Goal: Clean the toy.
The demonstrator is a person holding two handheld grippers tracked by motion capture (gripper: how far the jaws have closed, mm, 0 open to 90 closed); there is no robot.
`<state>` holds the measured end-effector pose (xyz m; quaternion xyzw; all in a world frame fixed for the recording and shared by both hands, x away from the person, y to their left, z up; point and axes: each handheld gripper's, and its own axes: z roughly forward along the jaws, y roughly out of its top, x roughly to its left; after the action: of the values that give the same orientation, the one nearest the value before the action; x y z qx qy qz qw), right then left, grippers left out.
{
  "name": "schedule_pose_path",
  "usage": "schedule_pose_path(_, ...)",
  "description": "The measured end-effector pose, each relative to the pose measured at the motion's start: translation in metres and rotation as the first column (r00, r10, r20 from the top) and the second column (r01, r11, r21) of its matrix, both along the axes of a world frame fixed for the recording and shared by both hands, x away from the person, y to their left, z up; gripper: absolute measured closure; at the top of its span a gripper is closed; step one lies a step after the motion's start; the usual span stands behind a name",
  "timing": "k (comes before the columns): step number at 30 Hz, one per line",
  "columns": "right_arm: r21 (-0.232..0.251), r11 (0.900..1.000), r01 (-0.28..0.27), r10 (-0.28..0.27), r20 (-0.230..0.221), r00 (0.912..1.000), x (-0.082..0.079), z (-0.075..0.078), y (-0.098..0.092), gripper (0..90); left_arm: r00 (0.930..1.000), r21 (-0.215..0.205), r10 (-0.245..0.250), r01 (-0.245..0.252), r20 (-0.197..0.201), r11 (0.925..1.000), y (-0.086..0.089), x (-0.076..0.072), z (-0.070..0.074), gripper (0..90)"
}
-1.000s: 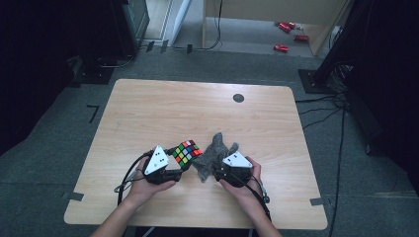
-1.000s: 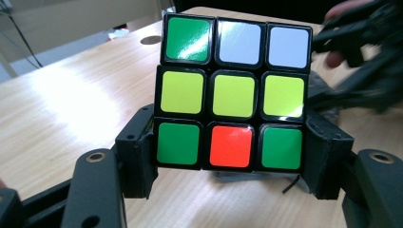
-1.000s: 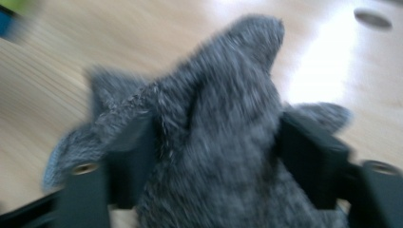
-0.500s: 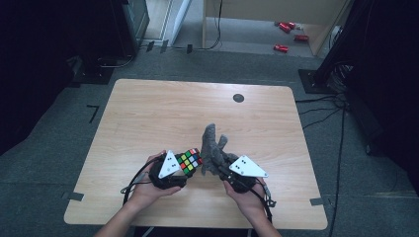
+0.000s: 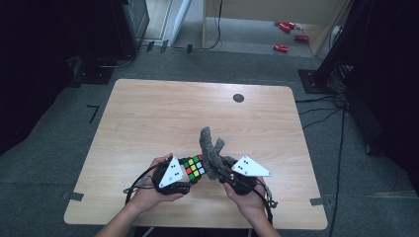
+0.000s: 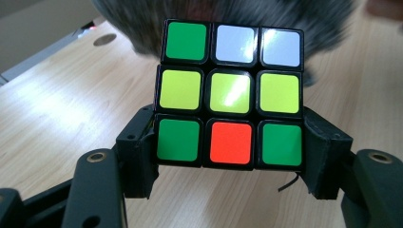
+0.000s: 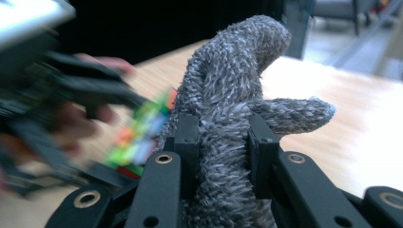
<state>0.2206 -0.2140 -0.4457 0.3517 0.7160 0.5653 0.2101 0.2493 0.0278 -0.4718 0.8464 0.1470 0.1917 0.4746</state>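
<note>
The left gripper (image 6: 230, 156) has its two black pads pressed on the left and right sides of a puzzle cube (image 6: 231, 92), clamped at the bottom row of squares. The cube face toward that gripper's camera reads green, white, white along the top, three yellow across the middle, and green, red, green along the bottom. Behind the cube, at twelve o'clock in the left gripper view, a blurred grey fuzzy mass lies close against its far side.

The right gripper (image 7: 223, 156) is clenched on a grey fuzzy cloth (image 7: 233, 95); its jaws have just been closing, and the cloth is now squeezed narrow between the two pads. Above the pads the cloth stands up in two lobes, one rising to about twelve o'clock and a shorter one pointing out to three o'clock. At nine o'clock in the right gripper view the cube and the other gripper appear blurred.

In the high view the left gripper (image 5: 185, 173) and the right gripper (image 5: 222, 173) sit side by side at the near edge of the wooden table (image 5: 148, 123), around six o'clock on its top. The cube (image 5: 193, 167) and the cloth (image 5: 211, 148) are just beside each other between the two hands, the cloth poking up toward twelve o'clock. A small dark round spot (image 5: 238, 98) lies near the table's far edge, at about one o'clock.
</note>
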Motion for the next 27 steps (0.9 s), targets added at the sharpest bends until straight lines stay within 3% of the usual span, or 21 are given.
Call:
schedule_pose_path(3,-0.013,1.0,0.02,-0.019,0.024,0.9995,-0.004,0.006,0.004,72.4,0.9998,-0.03,-0.018,0.018,0.013,0.9994,0.002,-0.002,0.005,35.1)
schedule_pose_path(5,0.003,0.999,0.035,-0.035,-0.006,0.9994,0.001,0.002,-0.001,72.5,0.9996,-0.042,-0.025,0.025,0.014,0.9988,0.003,-0.004,0.007,35.0)
schedule_pose_path(6,-0.012,0.998,0.061,-0.061,-0.041,0.9973,0.006,-0.005,-0.004,72.6,0.9996,-0.042,-0.025,0.025,0.013,0.9988,0.003,-0.004,0.007,35.1)
schedule_pose_path(8,-0.004,0.998,0.063,-0.063,-0.066,0.9958,0.008,-0.01,-0.008,72.6,0.9999,-0.018,-0.015,0.015,0.006,0.9997,0.001,-0.003,0.006,35.0)
schedule_pose_path(11,0.008,1.0,0.025,-0.025,-0.024,0.9994,0.0,-0.002,-0.005,72.6,0.9998,0.033,0.008,-0.009,0.017,0.9994,-0.003,-0.002,0.003,35.1)
schedule_pose_path(13,0.001,1.0,0.001,-0.001,0.02,0.9998,-0.007,0.006,0.0,72.6,0.9999,0.018,-0.01,0.009,0.014,0.9998,-0.004,-0.003,0.002,35.1)
schedule_pose_path(15,-0.025,0.999,0.021,-0.019,0.044,0.9989,-0.011,0.01,0.005,72.5,0.9996,-0.003,-0.023,0.023,0.019,0.9997,-0.002,-0.005,0.004,35.1)
schedule_pose_path(18,-0.003,0.999,0.045,-0.045,-0.001,0.999,-0.003,0.003,-0.002,72.5,0.9991,-0.043,-0.039,0.04,0.016,0.9983,0.002,-0.006,0.008,35.1)
schedule_pose_path(22,0.013,0.998,0.053,-0.052,-0.06,0.9968,0.003,-0.006,-0.012,72.5,0.9994,-0.037,-0.031,0.032,0.013,0.9988,0.002,-0.004,0.008,35.1)
schedule_pose_path(25,0.025,1.0,0.014,-0.013,-0.013,0.9998,-0.005,0.003,-0.008,72.4,0.9999,-0.014,-0.009,0.009,0.015,0.9999,-0.001,-0.003,0.006,35.1)
schedule_pose_path(27,0.005,1.0,0.015,-0.015,0.023,0.9996,-0.01,0.009,-0.002,72.1,0.9999,-0.012,-0.01,0.011,0.012,0.9999,-0.003,-0.004,0.007,35.1)
